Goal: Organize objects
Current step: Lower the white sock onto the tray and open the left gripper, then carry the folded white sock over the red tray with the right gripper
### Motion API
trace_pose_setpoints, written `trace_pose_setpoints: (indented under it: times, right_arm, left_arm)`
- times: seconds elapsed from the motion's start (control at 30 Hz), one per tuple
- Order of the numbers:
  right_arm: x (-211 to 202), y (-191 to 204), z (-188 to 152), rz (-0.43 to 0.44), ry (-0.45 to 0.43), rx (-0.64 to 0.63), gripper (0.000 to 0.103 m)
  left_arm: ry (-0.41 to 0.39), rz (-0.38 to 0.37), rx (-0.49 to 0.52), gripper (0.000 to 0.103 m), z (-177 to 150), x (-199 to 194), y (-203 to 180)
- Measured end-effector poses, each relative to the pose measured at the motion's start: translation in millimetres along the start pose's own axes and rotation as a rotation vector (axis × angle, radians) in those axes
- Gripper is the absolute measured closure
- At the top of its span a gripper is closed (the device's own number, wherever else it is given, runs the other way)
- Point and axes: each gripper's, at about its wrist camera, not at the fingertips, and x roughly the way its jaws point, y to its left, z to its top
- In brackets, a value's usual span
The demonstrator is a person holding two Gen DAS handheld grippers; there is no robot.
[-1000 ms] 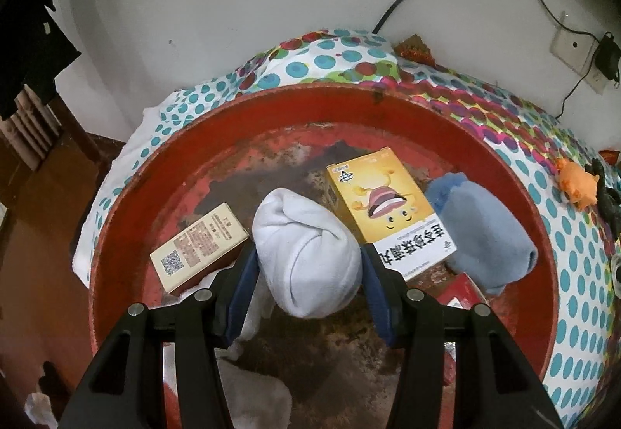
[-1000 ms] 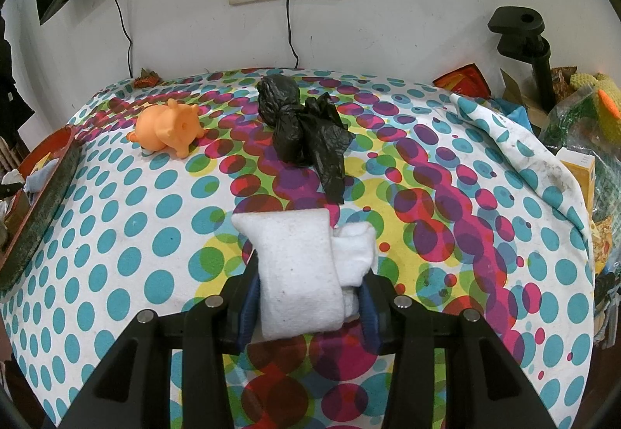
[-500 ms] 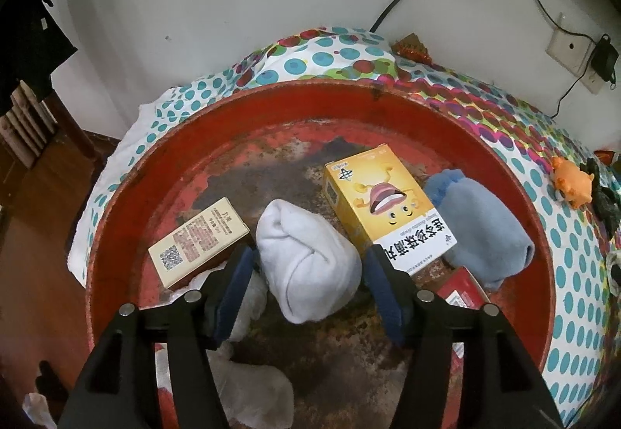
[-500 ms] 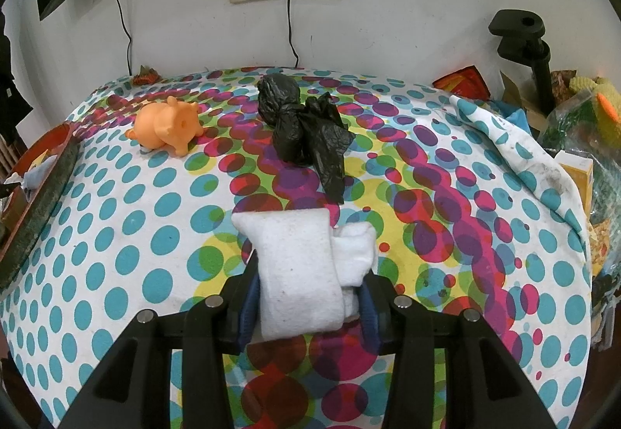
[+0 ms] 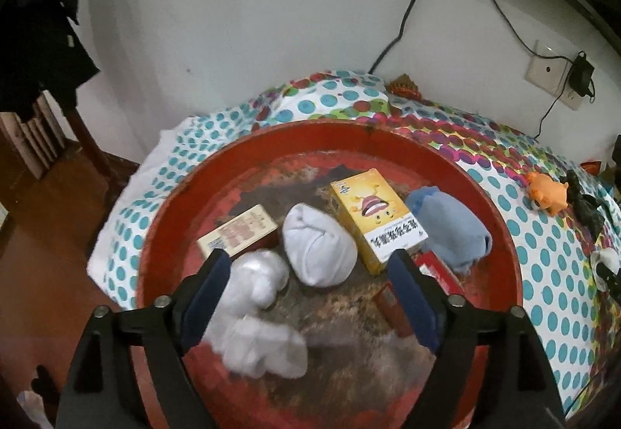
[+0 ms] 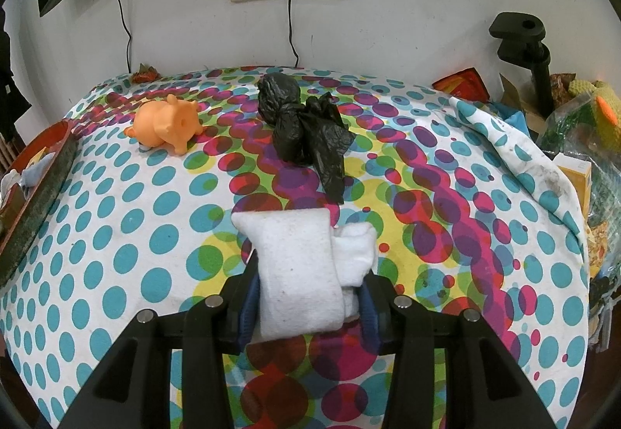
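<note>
The rolled white sock lies in the red round tray, between a beige box and a yellow box that it touches. The left gripper hangs above the tray with its jaws opening; the sock sits beyond the blue fingertips, free of both pads. A pale blue sock rests on the far side of the yellow box, and a blurred white bundle, perhaps crumpled cloth or plastic, lies near the left finger.

The right gripper is clenched on a folded white sock, both pads pressing its sides, over the dotted tablecloth. Farther off on the cloth sit 1 orange toy pig and 1 black plastic bag, apart from each other. The tray's rim shows at the left edge of the right wrist view.
</note>
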Motion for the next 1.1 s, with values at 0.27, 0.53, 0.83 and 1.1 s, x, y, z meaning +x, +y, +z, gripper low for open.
trace_pose_setpoints:
  times: [0.27,0.53,0.83,1.1]
  right_arm:
    - [-0.7,2.2,0.0,-0.015,0.0,-0.013,0.058]
    - [-0.9,11.6,2.0,-0.087,0.009,0.004,0.06]
    - [-17.7,39.4,14.8,-0.153,0.011,0.007,0.062]
    - [-40.3,109.1,35.1,-0.042,-0.02,-0.082,0.062]
  left_arm:
    - [-0.049,0.044,0.029,0.01,-25.4,-22.4,6.6]
    - [-0.052,-0.008,-0.02,0.007,-42.2,-18.6,22.7]
    - [-0.04,-0.032,-0.034,0.006,-48.2,-9.5,28.4]
    - [-0.037,-0.032,-0.034,0.005,-47.9,-9.3,29.7]
